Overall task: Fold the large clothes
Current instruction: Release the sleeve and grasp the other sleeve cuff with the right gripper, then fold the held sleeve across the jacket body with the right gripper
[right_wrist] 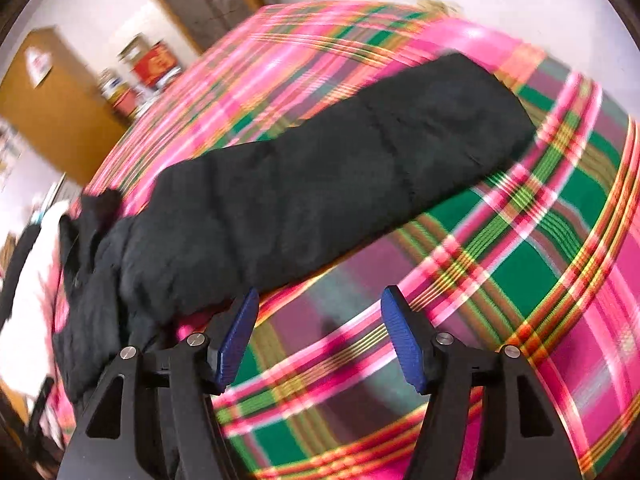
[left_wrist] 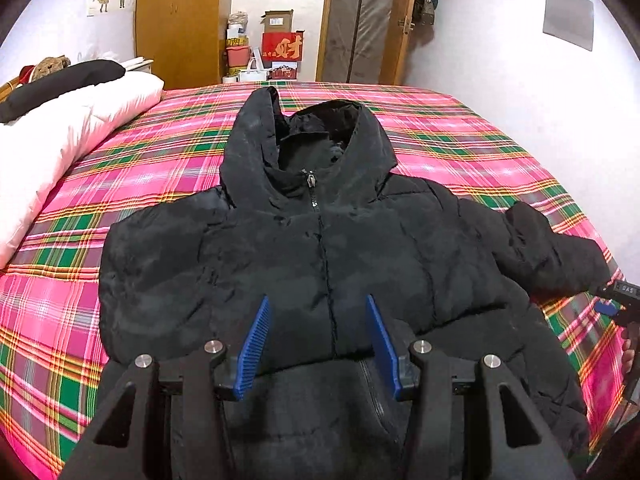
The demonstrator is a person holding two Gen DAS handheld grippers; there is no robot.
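Observation:
A black hooded puffer jacket (left_wrist: 312, 248) lies face up on the plaid bed (left_wrist: 460, 132), zipped, hood pointing away. Its left sleeve is folded over the chest; its right sleeve (left_wrist: 556, 252) stretches out to the right. My left gripper (left_wrist: 318, 306) is open and empty, hovering above the jacket's lower front. In the right wrist view, which is blurred, the outstretched sleeve (right_wrist: 332, 176) lies across the bedspread (right_wrist: 520, 264). My right gripper (right_wrist: 320, 298) is open and empty, just beside the sleeve near the shoulder end. The right gripper also shows in the left wrist view (left_wrist: 616, 300).
A white duvet (left_wrist: 60, 140) with a black garment (left_wrist: 60, 80) on it lies at the bed's left side. A wooden wardrobe (left_wrist: 180, 20), boxes and bags (left_wrist: 276, 48) and a door (left_wrist: 364, 20) stand beyond the bed's far edge.

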